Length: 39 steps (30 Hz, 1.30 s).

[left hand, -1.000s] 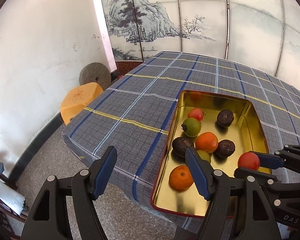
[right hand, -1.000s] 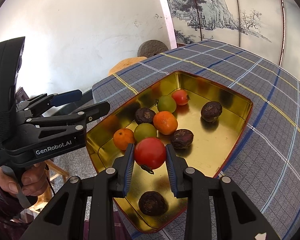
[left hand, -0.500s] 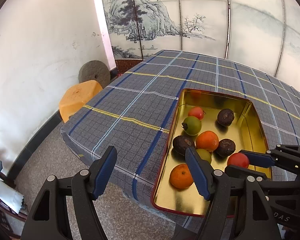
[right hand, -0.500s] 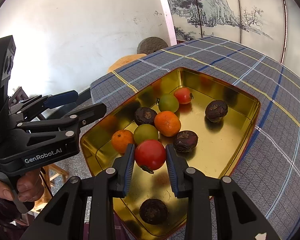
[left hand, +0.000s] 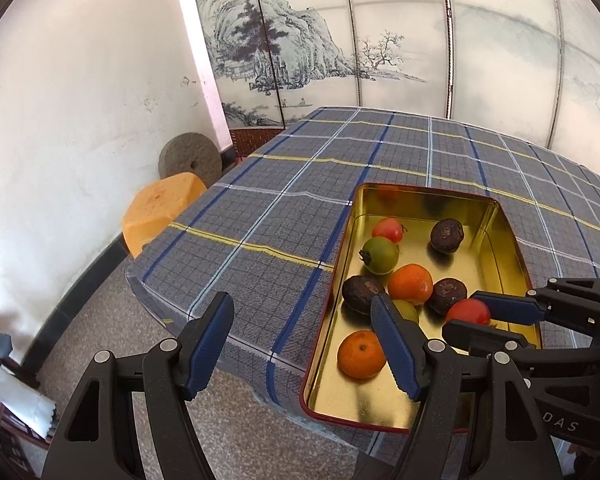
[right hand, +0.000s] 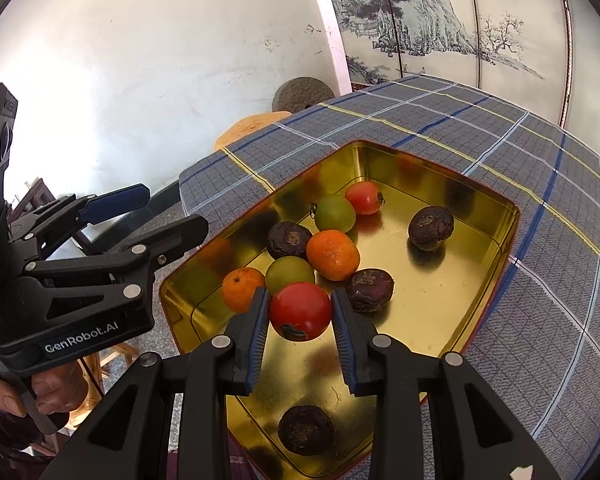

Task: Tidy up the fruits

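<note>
Right tool [right hand: 300, 312]: clenched on the red tomato [right hand: 300, 311], lower than a second earlier, just above the gold tray [right hand: 440, 304] floor.
Left tool [left hand: 304, 340]: spread wide, holding nothing, unmoved off the tabletop [left hand: 260, 216] at the tray's 9 o'clock.
Tomato: near the green fruit [right hand: 290, 275].

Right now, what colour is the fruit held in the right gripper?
Red. The tomato in the right gripper shows best in the right wrist view.

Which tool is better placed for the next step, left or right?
Right. The right tool is shut on the red tomato, held over the gold tray, so it likely just sets it down. The left tool is open and empty, hovering off the table edge.
</note>
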Available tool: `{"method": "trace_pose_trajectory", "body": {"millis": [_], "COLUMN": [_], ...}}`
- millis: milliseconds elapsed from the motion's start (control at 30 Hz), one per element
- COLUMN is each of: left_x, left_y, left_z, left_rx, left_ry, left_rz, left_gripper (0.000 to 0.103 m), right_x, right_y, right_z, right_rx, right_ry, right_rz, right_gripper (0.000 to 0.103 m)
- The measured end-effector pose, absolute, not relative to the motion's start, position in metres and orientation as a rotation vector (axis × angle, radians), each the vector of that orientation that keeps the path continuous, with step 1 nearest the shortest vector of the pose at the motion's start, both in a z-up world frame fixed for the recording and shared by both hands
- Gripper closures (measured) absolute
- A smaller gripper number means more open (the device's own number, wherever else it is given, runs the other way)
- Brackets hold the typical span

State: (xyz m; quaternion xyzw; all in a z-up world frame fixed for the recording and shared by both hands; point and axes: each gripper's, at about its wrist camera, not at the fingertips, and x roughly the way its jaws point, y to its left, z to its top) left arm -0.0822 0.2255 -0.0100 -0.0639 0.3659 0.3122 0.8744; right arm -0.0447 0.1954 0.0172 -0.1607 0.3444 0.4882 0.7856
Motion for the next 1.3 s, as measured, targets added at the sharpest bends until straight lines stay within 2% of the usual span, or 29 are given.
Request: {"method": "trace_pose_trajectory", "body": {"millis": [67,133,367,500,567,633,700,833,1300], "left_x": [-0.083,-0.084,-0.085,-0.091,-0.097,-0.102,-0.108,-0.116,-0.139], "left_y": [0.224,0.223,0.216,0.209,0.204,0.201,0.198,0.189,0.143], "left_z": [-0.008,-0.005,0.009,0.027,0.041,0.053,0.064,0.085,0.125], "left_rx": [-0.131,-0.124,-0.1,-0.066,-0.048,-0.054,-0.064,-0.06,-0.017], "left_ry": [0.759,0.748,0.721,0.654,0.6,0.56,0.521,0.456,0.375], "left_rz": [0.652,0.656,0.655,0.686,0.706,0.7,0.691,0.676,0.654], "left_gripper": [0.03,0.029,0.024,0.021,0.01,0.004,0.004,0.002,0.0], "right_x": [-0.045,-0.045,-0.056,-0.072,-0.081,-0.087,-0.093,-0.103,-0.127], "right_y": [0.194,0.192,0.179,0.165,0.155,0.146,0.137,0.117,0.07], "right_z": [0.021,0.025,0.046,0.065,0.077,0.086,0.095,0.113,0.14], "right_rx": [-0.337,-0.326,-0.314,-0.317,-0.317,-0.31,-0.301,-0.276,-0.237], "right_ry": [0.73,0.717,0.627,0.528,0.47,0.427,0.387,0.324,0.216], "right_rz": [1.055,1.058,1.039,1.011,0.989,0.973,0.958,0.936,0.896], "right_gripper": [0.071,0.064,0.052,0.037,0.033,0.026,0.024,0.012,0.007]}}
